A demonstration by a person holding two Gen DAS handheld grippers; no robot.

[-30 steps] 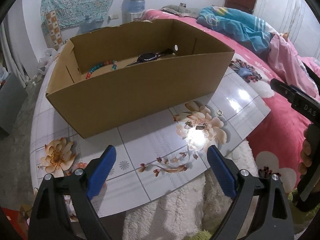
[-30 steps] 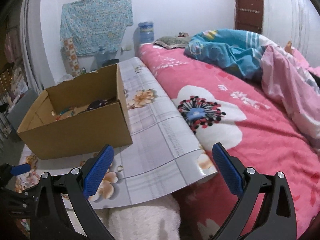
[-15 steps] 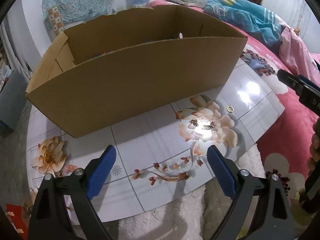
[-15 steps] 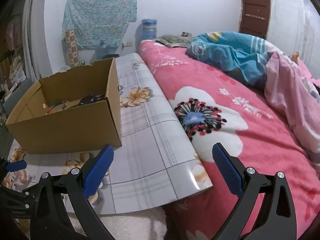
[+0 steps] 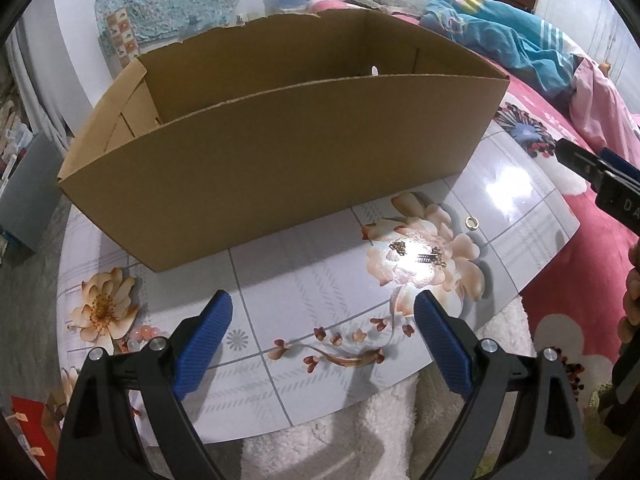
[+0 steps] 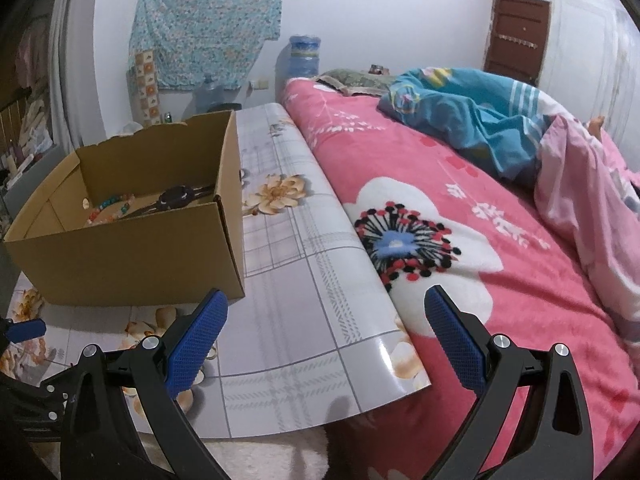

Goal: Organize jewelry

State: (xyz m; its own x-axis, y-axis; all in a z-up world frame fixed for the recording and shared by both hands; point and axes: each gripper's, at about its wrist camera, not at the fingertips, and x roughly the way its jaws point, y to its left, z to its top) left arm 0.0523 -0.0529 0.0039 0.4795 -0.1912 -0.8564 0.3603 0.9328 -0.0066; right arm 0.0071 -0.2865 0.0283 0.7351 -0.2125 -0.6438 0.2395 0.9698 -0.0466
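Note:
A brown cardboard box (image 5: 280,152) stands on a floral tabletop (image 5: 304,292). In the right wrist view the box (image 6: 132,256) holds a black watch (image 6: 176,197) and a coloured bead bracelet (image 6: 108,209). A thin chain (image 5: 420,254) and a small gold ring (image 5: 472,222) lie on the table right of the box front. My left gripper (image 5: 324,340) is open and empty, low over the table, short of the chain. My right gripper (image 6: 326,332) is open and empty over the table's right edge; it also shows at the right of the left wrist view (image 5: 600,184).
A bed with a pink floral blanket (image 6: 460,220) and blue and pink bedding (image 6: 472,120) lies right of the table. A white fluffy rug (image 5: 360,432) lies below the table's front edge. A water bottle (image 6: 304,56) stands by the far wall.
My left gripper has moved lower and closer to the table and box, so the box's inside is hidden from it. My right gripper has drifted slightly left. Both stay open.

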